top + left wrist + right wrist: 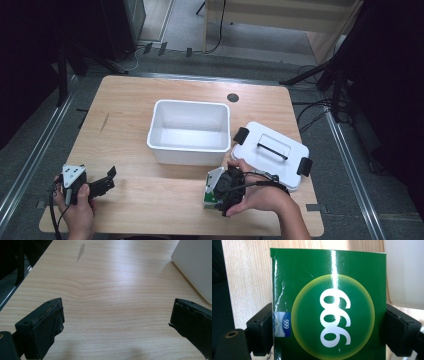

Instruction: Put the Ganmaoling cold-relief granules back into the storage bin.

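A glossy green box (329, 307) with a yellow-ringed circle and white digits lies on the wooden table, and my right gripper (329, 327) has a black jaw pressed on each of its sides. From above, a hand holds that right gripper (220, 195) pointing down over the green box (209, 199), just in front of the white bin (187, 148). My left gripper (107, 179) rests at the table's front left, its jaws wide apart. Bare wood lies between the black fingers (47, 322) of the left gripper (116, 315).
The white bin (197, 262) is open-topped with nothing seen inside. A white lid (270, 150) with black latches and a handle lies to its right, close to my right hand. A round grommet hole (233, 97) sits near the table's far edge.
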`<state>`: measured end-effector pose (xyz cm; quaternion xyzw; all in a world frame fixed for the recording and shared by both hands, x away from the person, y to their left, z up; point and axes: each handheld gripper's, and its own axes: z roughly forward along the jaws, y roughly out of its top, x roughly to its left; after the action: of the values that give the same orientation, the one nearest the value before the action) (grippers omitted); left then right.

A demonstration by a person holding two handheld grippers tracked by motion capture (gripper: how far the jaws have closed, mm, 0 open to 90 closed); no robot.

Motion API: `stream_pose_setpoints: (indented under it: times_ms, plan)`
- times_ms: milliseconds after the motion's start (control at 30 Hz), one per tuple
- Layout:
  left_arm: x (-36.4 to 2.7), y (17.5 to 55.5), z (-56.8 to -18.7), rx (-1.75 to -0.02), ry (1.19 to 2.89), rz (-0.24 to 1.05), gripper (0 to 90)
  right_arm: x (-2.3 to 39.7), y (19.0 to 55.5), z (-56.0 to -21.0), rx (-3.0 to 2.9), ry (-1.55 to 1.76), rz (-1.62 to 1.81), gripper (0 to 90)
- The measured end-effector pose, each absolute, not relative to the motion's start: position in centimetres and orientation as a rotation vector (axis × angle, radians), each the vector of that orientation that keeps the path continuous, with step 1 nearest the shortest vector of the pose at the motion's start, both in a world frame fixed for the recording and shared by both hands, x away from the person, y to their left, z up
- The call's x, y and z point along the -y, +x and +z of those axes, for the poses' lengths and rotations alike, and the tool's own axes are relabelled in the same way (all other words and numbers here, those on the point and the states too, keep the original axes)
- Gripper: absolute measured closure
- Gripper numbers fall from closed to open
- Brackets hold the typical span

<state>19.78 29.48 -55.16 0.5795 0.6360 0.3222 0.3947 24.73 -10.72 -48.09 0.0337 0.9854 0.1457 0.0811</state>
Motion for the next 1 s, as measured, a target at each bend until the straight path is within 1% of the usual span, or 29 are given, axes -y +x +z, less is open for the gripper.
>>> stream_pose_setpoints:
  times_ms: [233,467,1000]
  plan:
    - [-29.4,19.7,-55.2,-1.610,1.472,0.818,0.0,11.0,24.7,-47.6,-2.963,0.087,0.465,15.5]
    - [-29.4,19.8,-55.1,-1.609,1.478,0.825,0.0,11.5,24.4,-47.4,-2.955,0.036,0.444,15.9]
    - [-29.4,19.8,-55.1,-1.608,1.481,0.825,0.0,14.9,25.1,-44.7,-2.932,0.065,0.486,15.9]
